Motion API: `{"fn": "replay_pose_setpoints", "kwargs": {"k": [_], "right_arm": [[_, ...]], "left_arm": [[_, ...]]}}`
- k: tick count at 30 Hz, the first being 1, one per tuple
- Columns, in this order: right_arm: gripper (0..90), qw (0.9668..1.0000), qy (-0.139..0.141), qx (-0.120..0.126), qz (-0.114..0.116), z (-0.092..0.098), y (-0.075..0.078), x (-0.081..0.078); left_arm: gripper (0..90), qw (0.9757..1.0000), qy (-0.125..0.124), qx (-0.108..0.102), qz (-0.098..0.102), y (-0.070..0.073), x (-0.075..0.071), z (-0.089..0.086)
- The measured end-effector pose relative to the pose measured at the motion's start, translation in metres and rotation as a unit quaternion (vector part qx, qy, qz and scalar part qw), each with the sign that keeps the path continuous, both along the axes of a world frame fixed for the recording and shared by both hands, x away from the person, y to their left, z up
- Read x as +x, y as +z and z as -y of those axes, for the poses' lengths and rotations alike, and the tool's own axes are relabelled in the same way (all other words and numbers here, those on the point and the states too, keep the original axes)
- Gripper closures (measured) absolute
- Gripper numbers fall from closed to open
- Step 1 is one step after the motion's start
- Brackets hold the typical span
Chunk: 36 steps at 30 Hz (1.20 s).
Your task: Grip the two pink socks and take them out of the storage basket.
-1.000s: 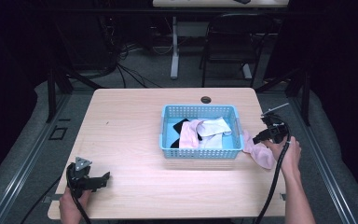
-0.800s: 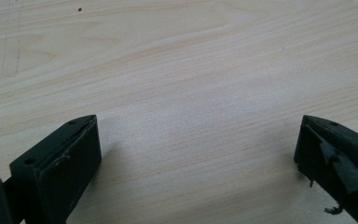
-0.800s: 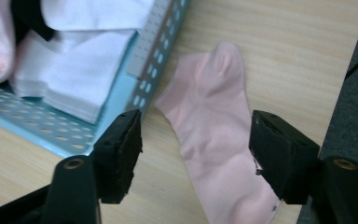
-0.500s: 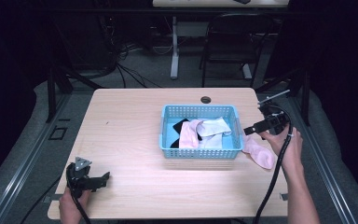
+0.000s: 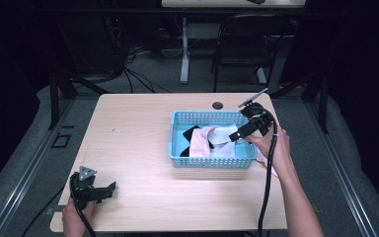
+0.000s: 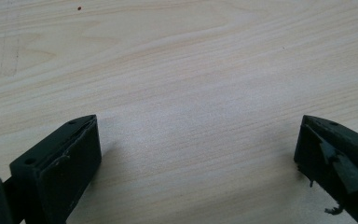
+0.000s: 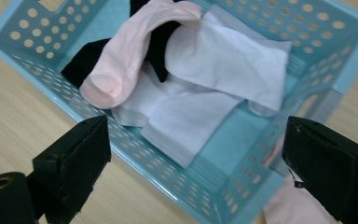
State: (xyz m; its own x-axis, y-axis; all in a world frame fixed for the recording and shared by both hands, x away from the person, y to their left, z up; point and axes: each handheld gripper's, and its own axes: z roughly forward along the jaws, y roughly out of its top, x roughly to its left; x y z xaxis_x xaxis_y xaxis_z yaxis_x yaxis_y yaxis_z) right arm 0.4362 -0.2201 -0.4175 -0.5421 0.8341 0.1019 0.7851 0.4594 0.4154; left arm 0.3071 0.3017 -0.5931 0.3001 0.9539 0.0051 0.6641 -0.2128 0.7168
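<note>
Wood table (image 5: 143, 128), sock basket (image 5: 177, 148) (pink, maybe white), R tool (image 5: 240, 133) agape

The desk (image 5: 138, 148) is pale wood with a fine light grain; the basket (image 7: 270, 28) is light blue-green plastic, its walls dotted with rows of small round holes; inside it a pale pink sock (image 7: 135, 51) lies over a black sock (image 7: 86, 58), beside plain white socks (image 7: 223, 60) with a faint ribbed weave; another pale pink sock (image 7: 293, 205) lies on the desk outside the basket's right edge; both the left gripper (image 6: 198, 154) and the right gripper (image 7: 196, 158) have matte black jaws.
</note>
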Motion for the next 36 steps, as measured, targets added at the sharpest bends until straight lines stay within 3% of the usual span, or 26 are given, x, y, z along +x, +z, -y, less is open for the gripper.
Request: {"fn": "replay_pose_setpoints", "kwargs": {"k": [8,17,19,26,33,34,36], "right_arm": [[3.6,0.9989,0.037,-0.009,-0.027,-0.033,-0.013,0.013],[0.0,0.9977,0.047,-0.001,-0.048,-0.064,-0.036,0.026],[0.0,0.9965,0.056,-0.008,-0.062,-0.068,-0.040,0.030],[0.0,0.9960,0.050,-0.010,-0.073,-0.079,-0.052,0.040],[16.0,0.9955,0.048,-0.012,-0.081,-0.091,-0.068,0.045],[16.2,0.9942,0.056,-0.024,-0.089,-0.091,-0.069,0.047],[27.4,0.9953,0.046,-0.019,-0.083,-0.094,-0.073,0.048]], "left_arm": [[0.5,1.0000,0.000,-0.001,0.000,0.000,0.000,0.000],[0.5,1.0000,0.000,0.000,0.000,0.000,0.000,0.000],[0.5,1.0000,0.001,0.000,0.001,0.000,0.000,0.000],[0.5,1.0000,0.001,0.001,0.003,0.000,0.000,0.000],[0.5,1.0000,0.001,0.001,0.003,0.000,0.000,0.000],[0.5,1.0000,0.001,0.001,0.003,0.000,0.000,0.000],[0.5,1.0000,0.001,0.002,0.003,0.000,0.000,0.000]]}}
